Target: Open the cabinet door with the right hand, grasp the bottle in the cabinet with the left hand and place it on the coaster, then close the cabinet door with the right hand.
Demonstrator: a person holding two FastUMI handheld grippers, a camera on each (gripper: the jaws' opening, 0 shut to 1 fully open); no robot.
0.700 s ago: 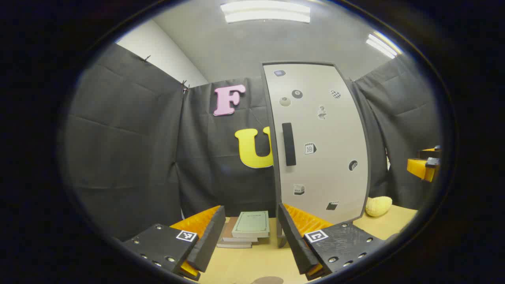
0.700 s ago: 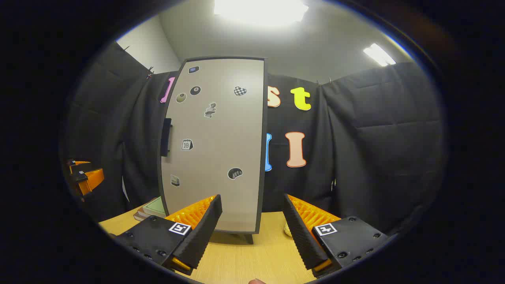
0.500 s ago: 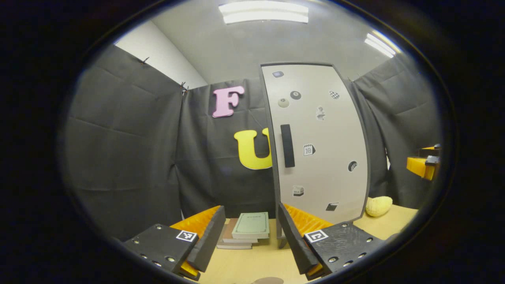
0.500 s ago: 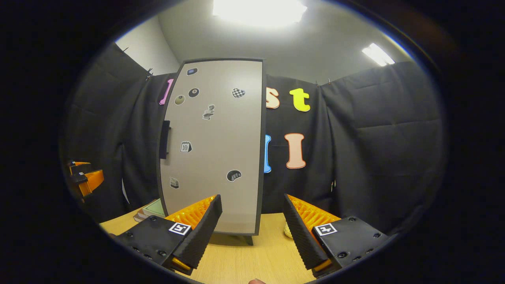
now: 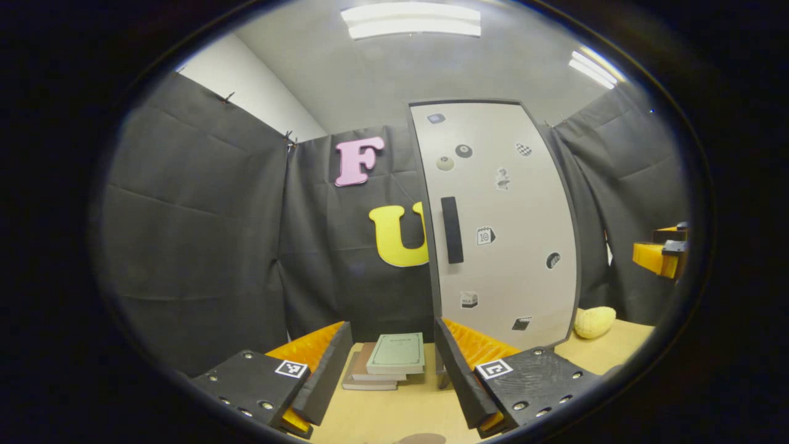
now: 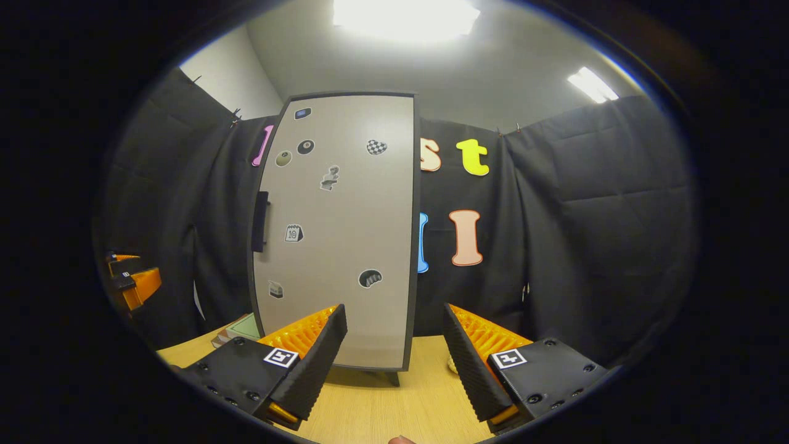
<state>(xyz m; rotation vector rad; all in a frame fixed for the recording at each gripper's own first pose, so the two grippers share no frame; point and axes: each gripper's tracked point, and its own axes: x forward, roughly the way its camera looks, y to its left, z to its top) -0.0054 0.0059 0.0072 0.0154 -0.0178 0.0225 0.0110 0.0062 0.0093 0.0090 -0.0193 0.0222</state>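
Observation:
A tall grey cabinet (image 5: 505,246) stands on the wooden table with its door closed; a dark vertical handle (image 5: 452,230) sits near the door's left edge. In the right gripper view the cabinet (image 6: 339,246) rises ahead and to the left, handle (image 6: 261,221) at its left side. My left gripper (image 5: 388,376) is open and holds nothing, some way short of the cabinet. My right gripper (image 6: 394,364) is open too, low before the cabinet's right half. A brown round coaster (image 5: 418,439) peeks in at the bottom edge. The bottle is hidden behind the door.
A stack of books (image 5: 385,364) lies on the table (image 5: 394,407) left of the cabinet. A yellow knitted object (image 5: 595,320) rests to its right. The other gripper shows at the far right (image 5: 662,253) in the left gripper view and at the far left (image 6: 132,280) in the right gripper view.
Both views have shifted only slightly; the cabinet sits a little lower and more to the right in each. Both grippers stay open and the door stays closed.

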